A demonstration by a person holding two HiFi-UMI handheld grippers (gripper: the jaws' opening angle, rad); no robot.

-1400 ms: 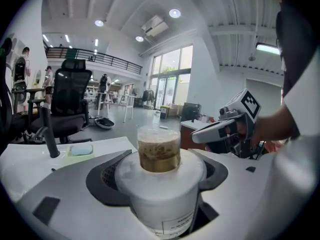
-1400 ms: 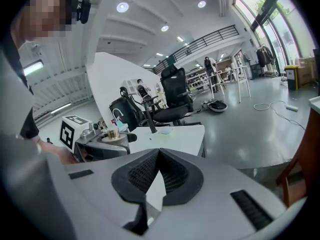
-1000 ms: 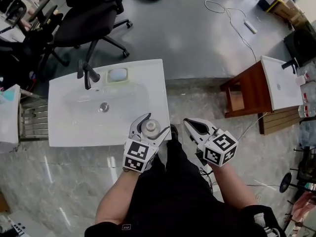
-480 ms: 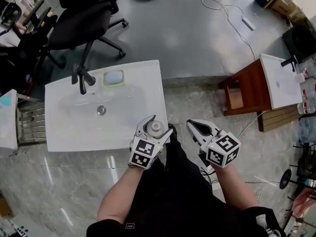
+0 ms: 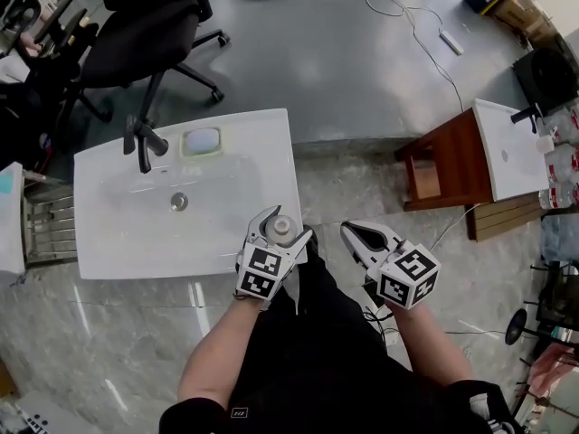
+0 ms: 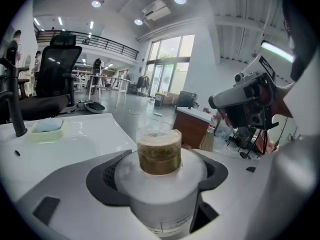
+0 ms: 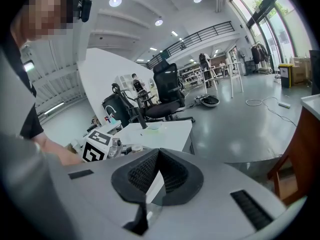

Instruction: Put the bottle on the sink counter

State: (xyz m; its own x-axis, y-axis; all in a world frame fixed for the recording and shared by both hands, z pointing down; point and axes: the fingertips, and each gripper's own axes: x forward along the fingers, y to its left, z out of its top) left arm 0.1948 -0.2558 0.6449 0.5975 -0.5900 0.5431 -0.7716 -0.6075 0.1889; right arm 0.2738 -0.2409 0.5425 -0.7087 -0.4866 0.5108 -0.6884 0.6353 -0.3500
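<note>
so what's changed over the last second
Very little. The left tongs carried the bottle slightly to the right, near the front right corner of the sink counter, and they are still shut on it. The right tongs stayed shut and empty beside them, off the counter.

bottle [image 6: 159, 184]: base cut off by bottom edge | label [image 6: 173, 224]: print too small to read
</note>
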